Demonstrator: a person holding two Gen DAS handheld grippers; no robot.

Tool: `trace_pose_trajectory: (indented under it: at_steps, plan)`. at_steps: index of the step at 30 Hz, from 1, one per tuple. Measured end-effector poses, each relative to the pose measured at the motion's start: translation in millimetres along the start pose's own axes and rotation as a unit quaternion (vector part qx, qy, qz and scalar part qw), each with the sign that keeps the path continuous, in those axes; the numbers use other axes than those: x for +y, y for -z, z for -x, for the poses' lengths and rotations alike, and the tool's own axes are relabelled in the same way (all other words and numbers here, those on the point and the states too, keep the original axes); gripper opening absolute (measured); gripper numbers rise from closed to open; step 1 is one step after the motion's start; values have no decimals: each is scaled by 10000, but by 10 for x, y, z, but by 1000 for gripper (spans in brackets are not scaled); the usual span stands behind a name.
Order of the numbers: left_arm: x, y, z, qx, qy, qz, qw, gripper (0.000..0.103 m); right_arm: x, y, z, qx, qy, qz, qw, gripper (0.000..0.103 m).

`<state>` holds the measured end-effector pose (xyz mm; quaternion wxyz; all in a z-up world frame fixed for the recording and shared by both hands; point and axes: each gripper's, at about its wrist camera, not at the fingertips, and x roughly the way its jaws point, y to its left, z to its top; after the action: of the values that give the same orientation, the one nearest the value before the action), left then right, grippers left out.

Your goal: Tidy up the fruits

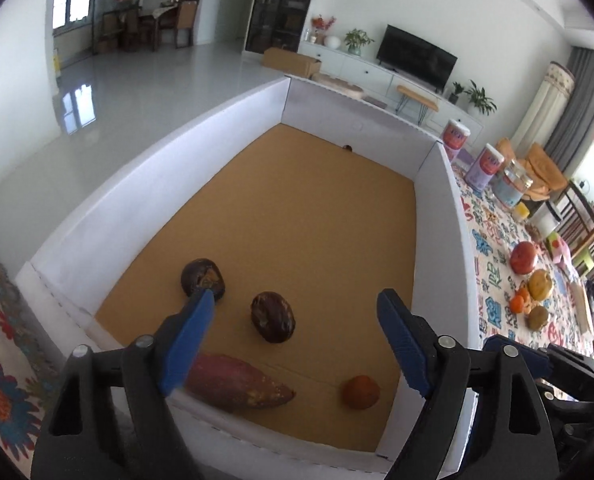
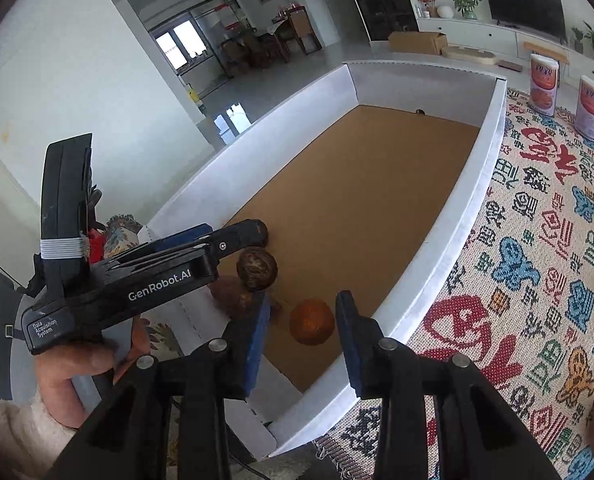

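Note:
A white-walled box (image 1: 233, 120) with a brown cardboard floor fills both views. On its floor lie two dark brown round fruits (image 1: 273, 317) (image 1: 202, 277), a purple-red sweet potato (image 1: 239, 386) and an orange fruit (image 1: 360, 391). My left gripper (image 1: 297, 300) hangs above the near end of the box, open wide, with nothing touching its blue pads (image 1: 189, 340). My right gripper (image 2: 303, 300) is open by a narrower gap above the orange fruit (image 2: 311, 322), which rests on the floor clear of its pads (image 2: 257, 332).
Right of the box, on a patterned tablecloth (image 2: 537, 280), sit a red apple (image 1: 523, 257), yellowish fruits (image 1: 540, 283), small tangerines (image 1: 517, 304), two pink canisters (image 1: 487, 166) and jars. A hand (image 2: 77, 364) holds the left tool's black housing (image 2: 157, 276) at the box's near left corner.

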<state>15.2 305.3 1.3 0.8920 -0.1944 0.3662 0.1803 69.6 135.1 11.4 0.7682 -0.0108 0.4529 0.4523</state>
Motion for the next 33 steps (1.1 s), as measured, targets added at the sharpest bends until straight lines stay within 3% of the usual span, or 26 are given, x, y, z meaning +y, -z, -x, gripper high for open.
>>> trace_pose_trajectory:
  at_steps: [1,5,9,10,13,16,19,21,23,29,33]
  plan:
    - [-81,1,35,-81,32,-79,9999,89,-54,11,97,-133,114,-8,9998,39]
    - [-506,12,122,-147,410,-405,9982,90,-443,70,621,-835,726,-203,9937,65]
    - [-1081,157,257,-126,998,-963,9903,93,-1098,378,1253,-1503,1661,-783,9714,91]
    - [-1254,215,287,-93,1170,-1130,9866,96,-1305,491,1406,-1615,1906,-1025,9629,94]
    - [-1734,400,280,167,1600,-1560,9746,97,-1944,864,1774,-1726,2564,-1853,9328,99]
    - [-2165,618,154,517,1853,-1935,9621,98,-2559,1305,2099,-1738,3268,-2775,8866,99]
    - [-2496,832,-77,648,1695,-2365,9546,98,-3107,1716,2225,-1640,3622,-3712,8391,99]
    - [-2623,904,-325,753,1448,-2529,9536,98,-3334,1929,2319,-1598,3682,-4096,8192,99]
    - [-2656,927,-561,811,1233,-2542,9558,98,-3450,2026,2327,-1489,3835,-4160,8110,99]
    - [-2669,987,-1107,838,739,-2581,9596,98,-3599,1994,2145,-1066,4571,-3534,8092,99]
    - [-2587,1022,-1213,760,719,-2466,9635,99,-3689,2056,2101,-1037,4525,-3654,8068,99]
